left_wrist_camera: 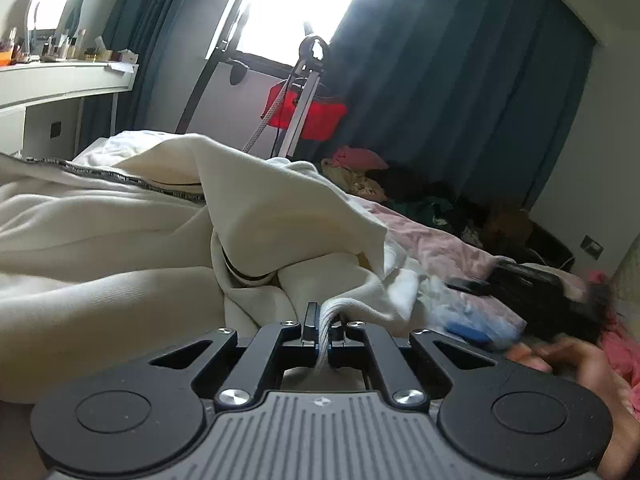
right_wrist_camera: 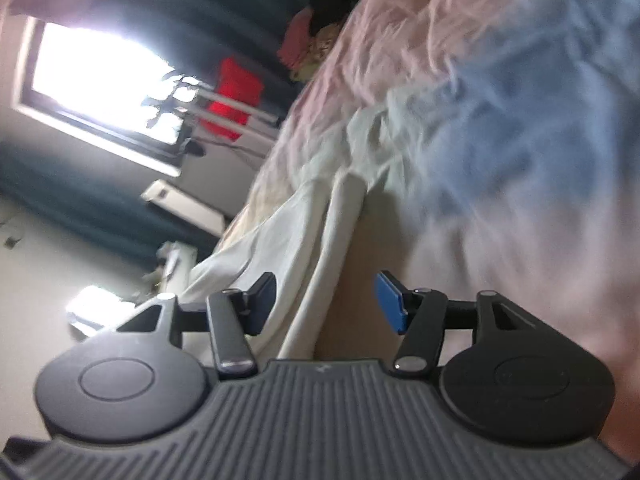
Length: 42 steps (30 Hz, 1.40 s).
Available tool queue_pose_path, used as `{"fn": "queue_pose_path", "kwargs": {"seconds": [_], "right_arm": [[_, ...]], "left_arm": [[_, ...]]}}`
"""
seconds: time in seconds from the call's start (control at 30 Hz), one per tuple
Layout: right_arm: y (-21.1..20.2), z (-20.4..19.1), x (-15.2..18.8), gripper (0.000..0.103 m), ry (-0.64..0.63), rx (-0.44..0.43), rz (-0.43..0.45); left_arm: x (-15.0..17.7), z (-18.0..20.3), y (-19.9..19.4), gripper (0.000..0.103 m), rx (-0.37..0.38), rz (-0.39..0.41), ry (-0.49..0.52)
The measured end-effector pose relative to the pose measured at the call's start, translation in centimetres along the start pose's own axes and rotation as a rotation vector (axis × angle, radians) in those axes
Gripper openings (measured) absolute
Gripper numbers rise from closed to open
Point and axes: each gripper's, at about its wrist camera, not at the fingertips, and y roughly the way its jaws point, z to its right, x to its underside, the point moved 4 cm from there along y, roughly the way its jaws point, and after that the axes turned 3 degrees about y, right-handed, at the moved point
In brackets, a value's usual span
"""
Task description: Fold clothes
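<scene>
Left claw [left_wrist_camera: 325,334] — fingers pressed together, pinching a ribbed edge of the cream garment [left_wrist_camera: 168,240]; the cloth bunches between the pads and rises away toward 11 o'clock.

Cream garment — large, heaped over the bed from 9 o'clock to centre in the left wrist view; a dark printed tape [left_wrist_camera: 120,178] runs along one seam near 10 o'clock. In the right wrist view the same cream cloth [right_wrist_camera: 288,236] hangs in long folds at 12 o'clock of the right claw, its lower edge passing between the spread fingers without clear contact.

Right claw [right_wrist_camera: 326,306] — spread wide, nothing gripped; one blue pad [right_wrist_camera: 390,304] faces inward at 2 o'clock. Seen blurred from the left wrist view at 3 o'clock, with a hand [left_wrist_camera: 576,364] behind it.

Bed cover [right_wrist_camera: 460,80] — pink and pale blue, crumpled, beneath the garment.

Pile of clothes [left_wrist_camera: 360,172] — pink, tan and dark pieces, at 1 o'clock on the far side of the bed.

Red bag [left_wrist_camera: 308,114] — hanging on a metal stand [left_wrist_camera: 298,112] at 12 o'clock, before the window [left_wrist_camera: 296,4] and dark teal curtains [left_wrist_camera: 440,80].

White surface [left_wrist_camera: 68,80] — at 10 o'clock, carrying small bottles.
</scene>
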Motion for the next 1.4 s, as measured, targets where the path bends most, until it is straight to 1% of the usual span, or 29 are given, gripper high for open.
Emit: {"fn": "queue_pose_path", "kwargs": {"seconds": [0.03, 0.07, 0.13, 0.17, 0.2, 0.23, 0.27, 0.43, 0.47, 0.5, 0.57, 0.6, 0.63, 0.67, 0.73, 0.8, 0.87, 0.93, 0.97, 1.0, 1.03, 1.1, 1.17, 1.2, 1.23, 1.27, 1.33, 1.37, 1.4], "right_arm": [[1.6, 0.2, -0.4, 0.054, 0.002, 0.033, 0.006], [3.2, 0.3, -0.7, 0.05, 0.004, 0.064, 0.012], [6.3, 0.6, -1.2, 0.041, 0.016, 0.075, -0.002], [7.3, 0.4, -1.2, 0.031, 0.013, 0.08, 0.0], [8.1, -0.1, -1.3, 0.021, -0.001, 0.07, 0.006], [8.7, -0.5, -1.5, 0.015, -0.016, 0.061, 0.014], [8.2, -1.2, -2.0, 0.007, -0.04, 0.062, 0.042], [5.1, -4.4, -5.0, 0.005, -0.163, 0.067, 0.183], [4.5, -5.0, -5.6, 0.005, -0.186, 0.068, 0.212], [2.9, -5.2, -6.7, 0.005, -0.192, 0.071, 0.247], [-0.8, -5.4, -9.0, 0.005, -0.21, 0.083, 0.322], [-2.8, -5.5, -10.1, 0.005, -0.222, 0.092, 0.361], [-4.9, -5.5, -11.3, 0.005, -0.233, 0.1, 0.401], [-7.0, -5.1, -12.3, 0.005, -0.232, 0.111, 0.442], [-11.7, -3.6, -14.2, 0.005, -0.218, 0.142, 0.535], [-16.1, -1.2, -15.2, 0.005, -0.173, 0.19, 0.631], [-20.0, 1.7, -15.3, 0.005, -0.112, 0.237, 0.705], [-23.3, 5.1, -14.6, 0.005, -0.036, 0.282, 0.756], [-23.9, 6.9, -13.7, 0.005, 0.001, 0.292, 0.744], [-24.5, 8.7, -12.9, 0.005, 0.038, 0.301, 0.731], [-25.1, 10.5, -12.0, 0.005, 0.077, 0.309, 0.717], [-25.4, 13.4, -11.3, 0.006, 0.233, 0.293, 0.656], [-25.7, 15.0, -11.3, 0.006, 0.346, 0.255, 0.614], [-25.7, 15.1, -11.3, 0.006, 0.359, 0.252, 0.596], [-25.6, 14.9, -11.5, 0.006, 0.342, 0.258, 0.589], [-25.5, 14.5, -11.3, 0.006, 0.301, 0.279, 0.588], [-25.1, 13.9, -10.7, 0.006, 0.234, 0.319, 0.586], [-24.7, 13.6, -10.4, 0.006, 0.209, 0.336, 0.585], [-24.6, 13.5, -10.2, 0.006, 0.2, 0.343, 0.584]], "left_arm": [[0.2, -0.2, 0.5, 0.003, 0.003, 0.0, -0.013], [0.3, -0.3, 1.0, 0.003, 0.007, -0.001, -0.027], [0.9, -0.5, 1.9, 0.003, 0.005, 0.012, -0.026], [1.2, -0.5, 2.3, 0.003, -0.001, 0.021, -0.014], [1.5, -0.6, 2.8, 0.003, -0.015, 0.01, -0.005], [1.7, -1.0, 3.4, 0.003, -0.012, -0.007, -0.024], [1.8, -1.2, 4.0, 0.003, -0.009, -0.022, -0.039], [2.0, -0.8, 5.6, 0.004, 0.04, -0.016, -0.011], [2.1, -0.4, 5.7, 0.004, 0.062, -0.012, 0.004], [2.2, 0.1, 5.6, 0.004, 0.088, -0.004, 0.017], [2.3, 1.1, 5.4, 0.013, 0.146, 0.006, 0.041], [2.4, 1.6, 5.3, 0.015, 0.18, 0.007, 0.052], [2.6, 2.2, 5.2, 0.023, 0.224, 0.002, 0.062], [2.7, 2.9, 5.0, 0.029, 0.266, -0.002, 0.073], [3.2, 4.1, 4.5, 0.032, 0.334, -0.01, 0.099], [3.8, 5.3, 3.9, 0.035, 0.399, -0.018, 0.126], [4.6, 6.3, 3.5, 0.044, 0.427, -0.028, 0.155], [5.3, 6.9, 3.5, 0.046, 0.45, -0.064, 0.17], [5.7, 7.1, 3.5, 0.047, 0.458, -0.08, 0.177], [5.9, 7.0, 3.5, 0.048, 0.449, -0.091, 0.174], [6.0, 6.6, 3.6, 0.051, 0.439, -0.11, 0.152], [6.2, 5.8, 3.8, 0.053, 0.417, -0.149, 0.104], [6.1, 3.9, 3.6, 0.058, 0.38, -0.196, 0.001], [6.1, 2.9, 3.5, 0.059, 0.36, -0.216, -0.049], [5.7, 1.8, 3.2, 0.061, 0.333, -0.217, -0.095], [5.2, 0.6, 3.1, 0.069, 0.298, -0.215, -0.139], [4.7, -2.2, 2.7, 0.075, 0.226, -0.218, -0.257], [4.5, -3.7, 2.4, 0.075, 0.19, -0.219, -0.323], [4.6, -5.6, 2.0, 0.076, 0.159, -0.22, -0.424]]}}
